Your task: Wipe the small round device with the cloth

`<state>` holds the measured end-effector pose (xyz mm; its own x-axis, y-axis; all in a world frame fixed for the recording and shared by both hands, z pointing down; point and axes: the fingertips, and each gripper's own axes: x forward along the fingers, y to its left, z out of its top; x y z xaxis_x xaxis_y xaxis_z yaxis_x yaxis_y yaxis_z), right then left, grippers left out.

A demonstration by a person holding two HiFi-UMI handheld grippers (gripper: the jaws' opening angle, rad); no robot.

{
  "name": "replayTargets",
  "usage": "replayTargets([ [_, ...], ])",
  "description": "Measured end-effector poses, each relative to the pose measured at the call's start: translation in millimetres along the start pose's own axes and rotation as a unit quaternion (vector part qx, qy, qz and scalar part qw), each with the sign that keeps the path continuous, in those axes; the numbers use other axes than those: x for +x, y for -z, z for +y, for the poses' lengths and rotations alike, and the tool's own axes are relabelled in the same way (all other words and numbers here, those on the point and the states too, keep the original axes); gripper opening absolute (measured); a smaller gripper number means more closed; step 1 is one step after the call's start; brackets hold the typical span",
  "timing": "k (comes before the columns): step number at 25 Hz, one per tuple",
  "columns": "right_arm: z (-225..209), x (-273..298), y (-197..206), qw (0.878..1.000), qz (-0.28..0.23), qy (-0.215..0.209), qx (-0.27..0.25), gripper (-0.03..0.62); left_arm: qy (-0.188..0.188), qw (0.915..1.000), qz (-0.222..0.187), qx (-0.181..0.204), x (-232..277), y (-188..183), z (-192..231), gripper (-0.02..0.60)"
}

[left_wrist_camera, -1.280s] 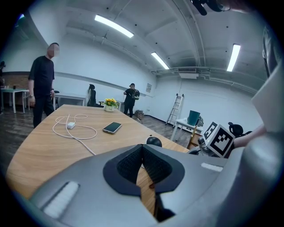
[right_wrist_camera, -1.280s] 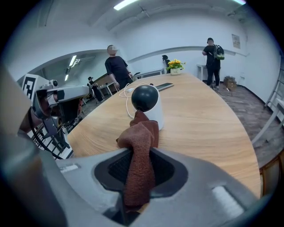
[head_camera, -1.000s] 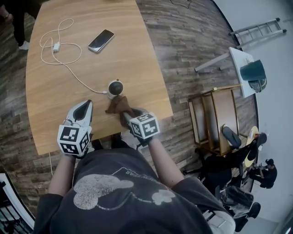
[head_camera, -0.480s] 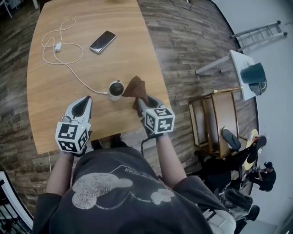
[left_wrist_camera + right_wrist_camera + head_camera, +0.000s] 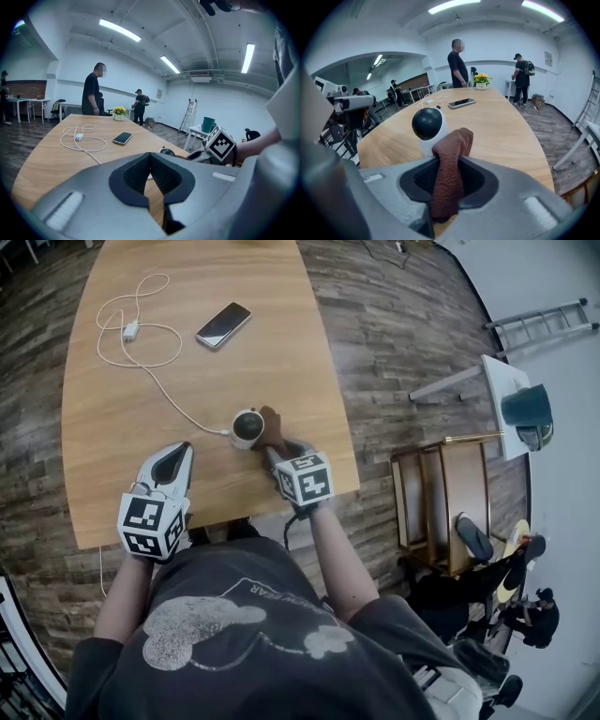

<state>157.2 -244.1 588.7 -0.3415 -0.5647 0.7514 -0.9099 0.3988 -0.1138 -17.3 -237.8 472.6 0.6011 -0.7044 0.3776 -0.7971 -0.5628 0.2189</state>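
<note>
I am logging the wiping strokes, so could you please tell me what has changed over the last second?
The right tongs, gripping the brown cloth throughout, swung it from the near side of the small round device out to its right, then in close to its right side. The left tongs stayed shut and empty by the table edge; device, phone and cable kept their places.
</note>
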Motion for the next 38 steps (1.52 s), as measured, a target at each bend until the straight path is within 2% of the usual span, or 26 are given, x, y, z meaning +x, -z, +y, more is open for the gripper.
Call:
replayTargets([
  [4,0,6,11,1.000,0.023,0.003,0.000,0.081,-0.002,1.0000,0.006,-0.007,-3,7,3,0.018],
  [9,-5,0,10,1.000,0.012,0.018,0.013,0.081,-0.008,0.9998,0.010,-0.015,-4,13,7,0.018],
  [14,-25,-25,-10,0.998,-0.048,0.046,0.015,0.081,-0.014,0.9998,0.003,-0.014,-2,10,6,0.019],
  [17,-34,-40,-38,0.994,-0.097,0.041,-0.003,0.080,-0.028,0.9991,-0.006,-0.032,-2,9,9,0.018],
  [21,-33,-47,-78,0.990,-0.134,0.003,-0.036,0.081,-0.047,0.9975,-0.008,-0.052,5,13,7,0.018],
  [27,-14,-34,-110,0.981,-0.133,-0.076,-0.117,0.081,-0.076,0.9952,-0.020,-0.058,14,6,0,0.018],
  [32,0,-15,-106,0.970,-0.110,-0.140,-0.164,0.081,-0.109,0.9914,-0.025,-0.067,15,6,0,0.018],
  [38,-2,10,-92,0.961,-0.065,-0.189,-0.190,0.081,-0.149,0.9850,-0.029,-0.083,15,10,2,0.018],
])
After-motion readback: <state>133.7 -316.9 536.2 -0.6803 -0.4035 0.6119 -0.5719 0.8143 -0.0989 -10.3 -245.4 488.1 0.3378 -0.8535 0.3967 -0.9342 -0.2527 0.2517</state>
